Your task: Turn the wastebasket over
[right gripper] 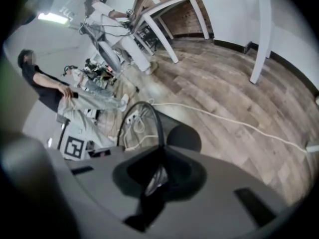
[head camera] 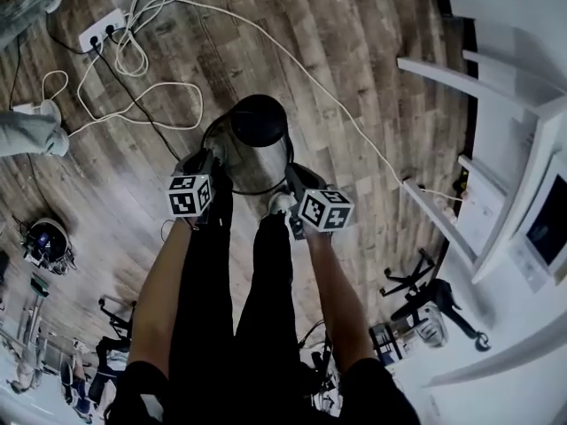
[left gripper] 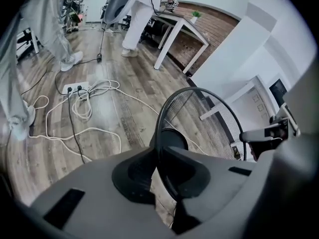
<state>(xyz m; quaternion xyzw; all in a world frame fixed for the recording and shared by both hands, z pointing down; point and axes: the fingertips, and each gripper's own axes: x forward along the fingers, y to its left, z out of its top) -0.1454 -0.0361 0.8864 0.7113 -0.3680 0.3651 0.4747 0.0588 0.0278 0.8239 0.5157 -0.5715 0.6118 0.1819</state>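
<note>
**Risk note: both grippers on the rim, basket not yet turned**

The wastebasket (head camera: pixel 252 149) is a dark wire-mesh bin. It sits on the wood floor (head camera: pixel 354 42) just in front of the person's feet, mouth toward the camera, with its dark base visible through the opening.

The left gripper (head camera: pixel 205 171) is clamped on the rim at the person's left. In the left gripper view the thin rim hoop (left gripper: pixel 158 133) runs straight into the closed jaws. The right gripper (head camera: pixel 291 200) is clenched on the opposite side of the rim, and its own view shows the hoop (right gripper: pixel 158 128) pinched between the jaws.

Likely failure modes, as I judge them:

- Slip at the rim. Each hold is only a narrow hoop, so as the basket rotates it may pivot or slide out of one pair of jaws and swing from the other.
- Uneven lift. If one hand leads, the light mesh could twist and work a grip loose.
- Cable snag. A white cable (head camera: pixel 328 96) runs across the floor close past the basket, and more loops (head camera: pixel 133 87) lie near a power strip (head camera: pixel 102 27). A wide swing could catch one of these.
- Crowding. The person's legs are just beside the bin, so it may knock against them when flipped.
</note>
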